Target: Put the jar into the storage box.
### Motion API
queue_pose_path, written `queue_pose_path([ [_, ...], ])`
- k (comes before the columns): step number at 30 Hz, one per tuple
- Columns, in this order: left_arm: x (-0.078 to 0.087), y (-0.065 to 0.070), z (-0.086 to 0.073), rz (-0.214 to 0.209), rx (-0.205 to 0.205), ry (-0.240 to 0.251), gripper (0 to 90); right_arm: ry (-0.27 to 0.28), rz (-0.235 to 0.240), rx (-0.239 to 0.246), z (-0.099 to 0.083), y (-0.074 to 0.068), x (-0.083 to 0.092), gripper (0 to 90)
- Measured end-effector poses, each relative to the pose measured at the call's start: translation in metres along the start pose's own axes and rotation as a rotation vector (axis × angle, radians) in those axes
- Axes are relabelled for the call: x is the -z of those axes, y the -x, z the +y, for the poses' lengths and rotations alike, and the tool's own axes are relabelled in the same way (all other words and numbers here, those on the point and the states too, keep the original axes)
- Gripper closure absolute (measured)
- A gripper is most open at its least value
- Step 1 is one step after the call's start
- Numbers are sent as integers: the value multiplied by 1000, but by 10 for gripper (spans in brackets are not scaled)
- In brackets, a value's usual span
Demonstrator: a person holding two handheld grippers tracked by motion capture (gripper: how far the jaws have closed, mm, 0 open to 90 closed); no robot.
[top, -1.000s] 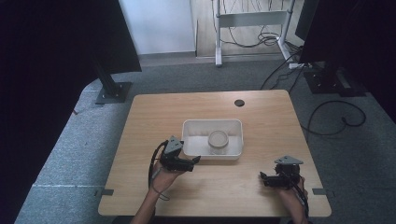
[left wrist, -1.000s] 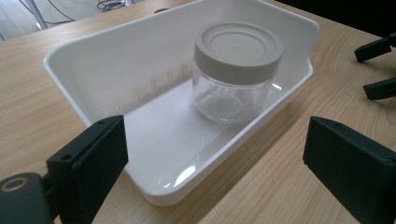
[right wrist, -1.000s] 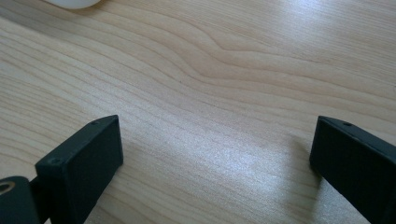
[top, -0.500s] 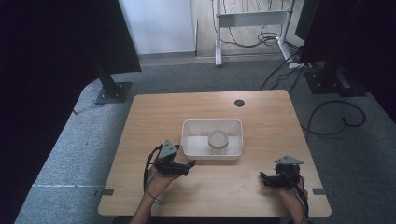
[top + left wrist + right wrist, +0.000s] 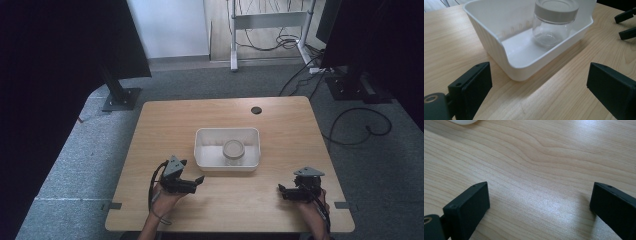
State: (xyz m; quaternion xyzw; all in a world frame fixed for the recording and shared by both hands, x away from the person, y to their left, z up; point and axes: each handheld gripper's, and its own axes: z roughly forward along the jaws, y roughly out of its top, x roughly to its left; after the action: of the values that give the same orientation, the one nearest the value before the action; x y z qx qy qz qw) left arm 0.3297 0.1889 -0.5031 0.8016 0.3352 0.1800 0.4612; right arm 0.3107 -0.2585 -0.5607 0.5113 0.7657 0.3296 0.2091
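A white plastic bin (image 5: 200, 150) sits at the middle of the wooden table (image 5: 170, 125). Inside it a clear glass jar (image 5: 233, 151) with a pale lid stands upright. My left gripper (image 5: 199, 180) rests open just off the bin's near left corner, jaws pointing right. In the left gripper view the bin (image 5: 499, 42) and the jar (image 5: 554, 22) lie ahead of the left gripper (image 5: 540, 85), with nothing between its jaws. My right gripper (image 5: 281, 190) sits open near the front right of the table, jaws pointing left. In its own view the right gripper (image 5: 539, 202) frames bare wood.
A round cable hole (image 5: 256, 110) lies near the table's far edge. Black stands and cables crowd the floor beyond the table. The right gripper's jaw tips (image 5: 626, 25) show at the top right of the left gripper view. A sliver of the bin (image 5: 464, 121) shows in the right gripper view.
My left gripper has drawn back from the bin toward the table's near edge. The right gripper, the bin and the jar have stayed put.
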Motion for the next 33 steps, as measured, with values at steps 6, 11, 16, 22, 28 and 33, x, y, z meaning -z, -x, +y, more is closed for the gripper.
queue_pose_path([
  [6, 4, -3, -11, 2, 11, -5, 56, 0, 0, 0, 0, 0, 0, 23],
  [11, 6, -3, -20, 11, 20, -10, 53, 0, 0, 0, 0, 0, 0, 23],
  [16, 8, -4, -27, 23, 24, -20, 52, 0, 0, -1, 0, 0, 0, 24],
  [22, 8, -4, -35, 37, 35, -47, 53, 0, 0, 0, 0, 0, 0, 23],
  [28, 6, -5, -44, 45, 47, -78, 53, 0, 0, 0, 0, 0, 0, 23],
  [33, 6, -6, -48, 52, 56, -97, 53, 0, 0, 0, 0, 0, 0, 24],
])
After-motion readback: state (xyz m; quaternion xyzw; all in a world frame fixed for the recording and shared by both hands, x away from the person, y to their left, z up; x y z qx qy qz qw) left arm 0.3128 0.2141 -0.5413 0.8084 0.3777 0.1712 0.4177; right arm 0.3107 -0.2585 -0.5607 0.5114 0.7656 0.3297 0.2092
